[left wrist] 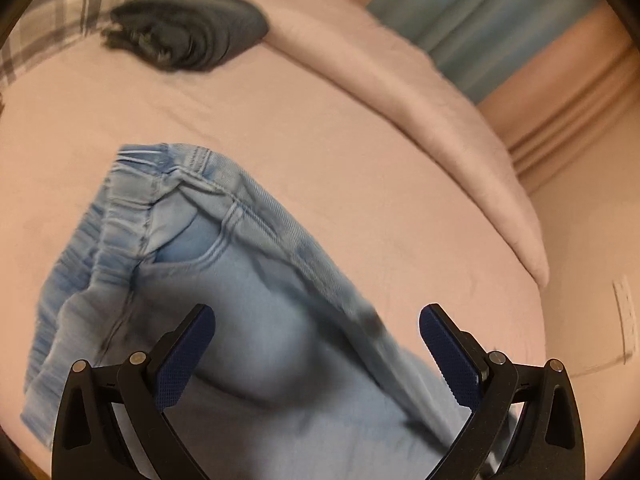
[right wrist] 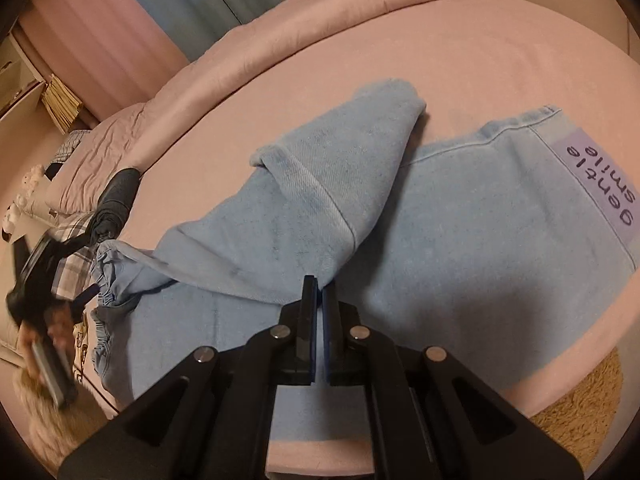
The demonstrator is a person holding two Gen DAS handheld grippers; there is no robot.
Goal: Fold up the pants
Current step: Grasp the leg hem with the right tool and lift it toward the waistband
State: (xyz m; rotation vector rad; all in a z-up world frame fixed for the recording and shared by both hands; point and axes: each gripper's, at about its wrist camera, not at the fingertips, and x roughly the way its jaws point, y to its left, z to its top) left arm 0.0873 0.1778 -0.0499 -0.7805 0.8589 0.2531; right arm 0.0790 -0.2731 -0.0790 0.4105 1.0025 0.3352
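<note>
Light blue denim pants (right wrist: 460,232) lie on a pink bed (right wrist: 440,64). One leg is folded over the other, with its cuffed end (right wrist: 384,104) pointing away. A purple label reading "gentle smile" (right wrist: 600,184) sits on the flat leg. My right gripper (right wrist: 319,284) is shut on the edge of the folded leg. In the left wrist view the elastic waistband (left wrist: 132,204) lies ahead, and my left gripper (left wrist: 316,320) is open above the pants' upper part (left wrist: 256,336), holding nothing. The left gripper also shows blurred in the right wrist view (right wrist: 44,288).
A dark folded garment (left wrist: 192,28) and a plaid cloth (left wrist: 68,12) lie at the far side of the bed. A thick pink duvet (left wrist: 432,92) runs along the bed's edge. A shaggy tan rug (right wrist: 576,404) covers the floor. Blue curtains (left wrist: 480,20) hang behind.
</note>
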